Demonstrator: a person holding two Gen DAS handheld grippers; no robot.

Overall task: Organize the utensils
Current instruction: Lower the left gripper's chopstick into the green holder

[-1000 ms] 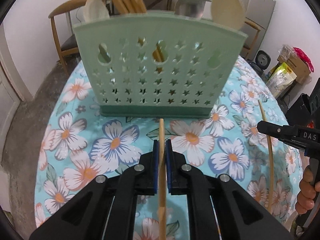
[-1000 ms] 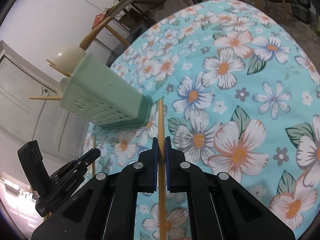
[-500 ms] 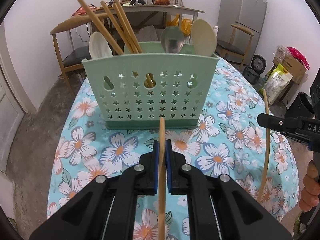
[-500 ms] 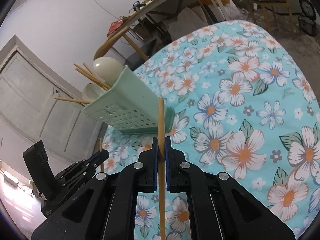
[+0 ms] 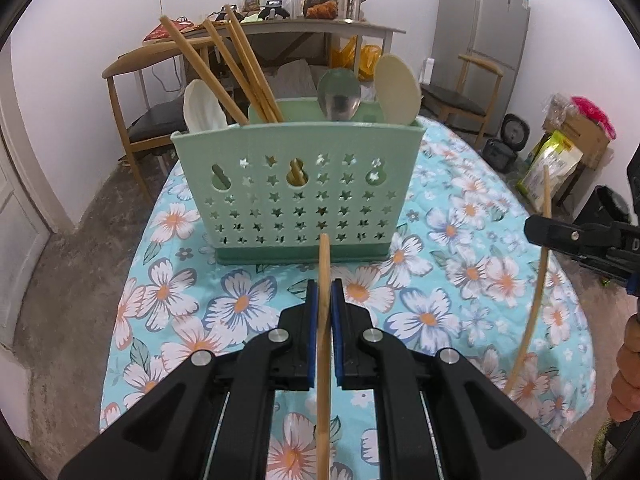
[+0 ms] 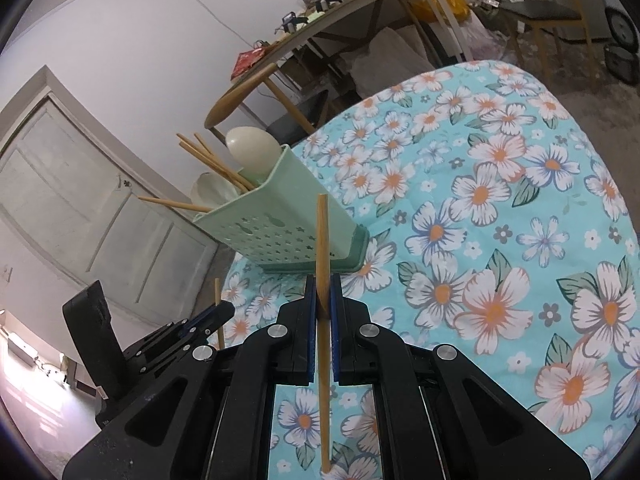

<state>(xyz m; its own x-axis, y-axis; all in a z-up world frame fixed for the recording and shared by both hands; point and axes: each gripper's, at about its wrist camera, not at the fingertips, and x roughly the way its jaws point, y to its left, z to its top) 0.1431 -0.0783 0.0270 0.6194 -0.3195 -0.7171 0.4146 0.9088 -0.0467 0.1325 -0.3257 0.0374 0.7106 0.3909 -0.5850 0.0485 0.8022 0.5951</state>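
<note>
Chopsticks, one gripped in each hand-held tool, are poised above a round worktop (image 5: 472,200) covered in a turquoise floral cloth. The left gripper (image 5: 325,300) has its jaws narrowed onto a wooden chopstick (image 5: 323,320), pinched part-way along so a stretch of it points forward at the holder. The right gripper (image 6: 322,300) clamps a second chopstick (image 6: 322,264) the same way; in the left view this stick shows at the right edge (image 5: 536,280), standing roughly upright and well apart from the first.

A mint-green utensil holder (image 5: 298,188), perforated with star-shaped holes, stands on the worktop just ahead of the left gripper. Its middle section already holds several chopsticks (image 5: 236,80) leaning left. A white spoon (image 5: 202,110) sits in the left section; a metal spoon (image 5: 339,94) and a cream spoon (image 5: 398,90) sit to the right. This suggests sorting by type, so both held sticks probably belong in the middle section.

Each grip sits away from the tip, likely so the free end can be steered over the rim and dropped in. Both sticks look lower than the holder's rim, so each would need lifting first.
</note>
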